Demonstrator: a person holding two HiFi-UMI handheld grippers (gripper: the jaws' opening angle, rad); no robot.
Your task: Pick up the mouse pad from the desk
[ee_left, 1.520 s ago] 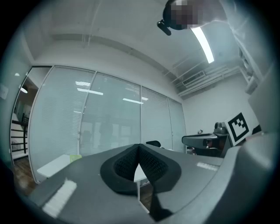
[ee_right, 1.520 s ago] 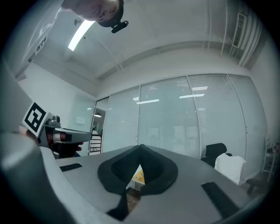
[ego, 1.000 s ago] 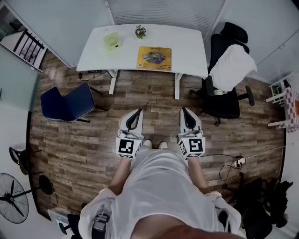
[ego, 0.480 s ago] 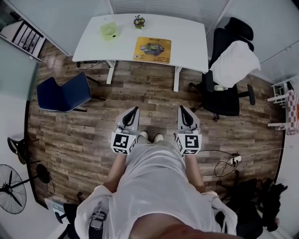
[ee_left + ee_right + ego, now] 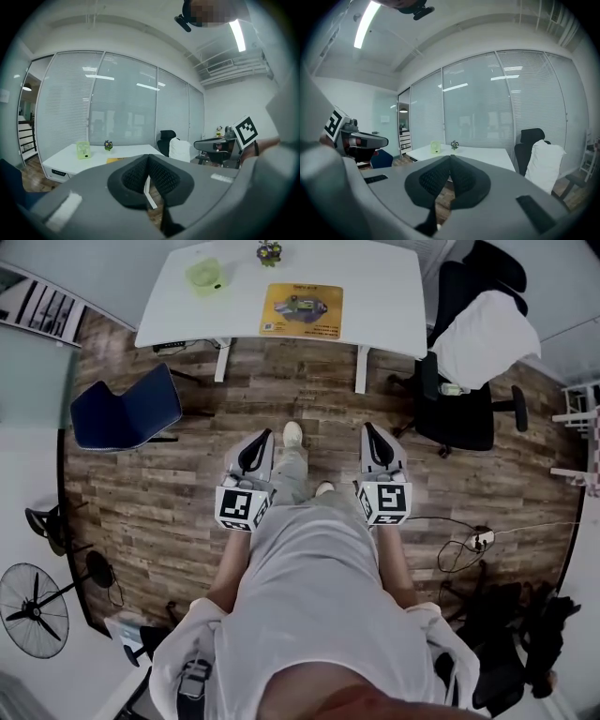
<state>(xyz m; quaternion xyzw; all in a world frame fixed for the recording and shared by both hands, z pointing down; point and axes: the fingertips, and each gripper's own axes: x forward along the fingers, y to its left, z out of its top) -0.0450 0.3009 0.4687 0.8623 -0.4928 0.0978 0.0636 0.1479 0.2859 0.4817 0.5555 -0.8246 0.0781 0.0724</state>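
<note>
The yellow mouse pad (image 5: pixel 302 310) lies flat on the white desk (image 5: pixel 384 287) at the top of the head view; only a thin yellow sliver of the mouse pad (image 5: pixel 114 160) shows in the left gripper view. Both grippers hang over the wooden floor, well short of the desk. My left gripper (image 5: pixel 263 435) and my right gripper (image 5: pixel 371 428) point toward the desk. Each has its jaws pressed together with nothing between them. In the right gripper view the mouse pad is hidden behind the shut jaws of my right gripper (image 5: pixel 451 157).
A green box (image 5: pixel 203 275) and a small plant (image 5: pixel 270 252) stand on the desk left of the pad. A blue chair (image 5: pixel 127 413) stands at the left. A black office chair with a white cloth (image 5: pixel 483 338) stands right of the desk. Cables (image 5: pixel 464 554) lie on the floor.
The person has stepped toward the desk, one foot now forward between the grippers. The desk has slid toward the top of the head view. Both grippers stay shut.
</note>
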